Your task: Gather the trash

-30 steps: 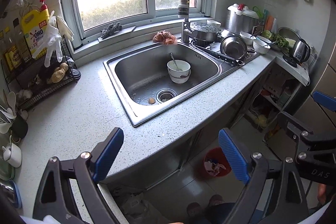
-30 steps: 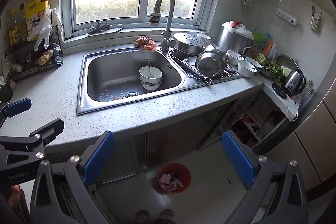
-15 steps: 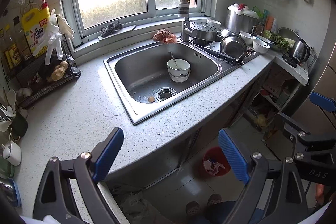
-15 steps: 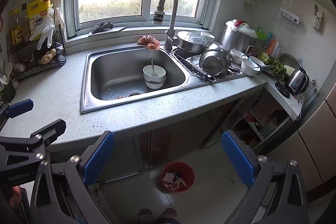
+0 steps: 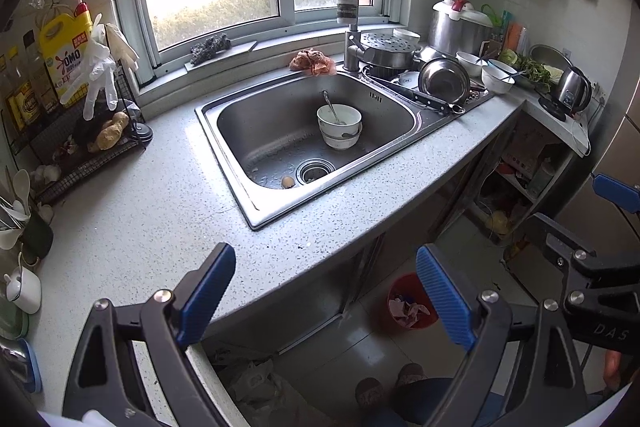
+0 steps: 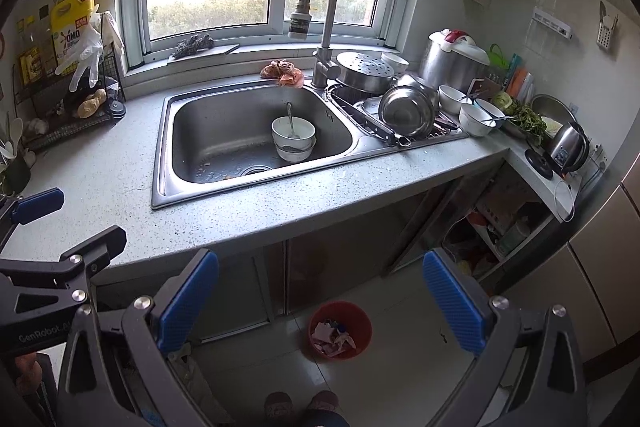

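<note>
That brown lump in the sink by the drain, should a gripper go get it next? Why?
Probably yes: lower the left gripper toward the lump. Both grippers are open and empty, and the red bin waits on the floor.

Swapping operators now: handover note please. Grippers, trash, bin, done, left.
Left gripper: open, empty, above the counter edge.
Right gripper: open, empty, above the floor in front of the cabinets.
Red bin: on the floor below the counter, some trash already inside.
Scraps: a small round one by the sink drain, bits on the sink floor.
Done: nothing picked up.
Left: collect the scraps, drop them in the bin.
</note>
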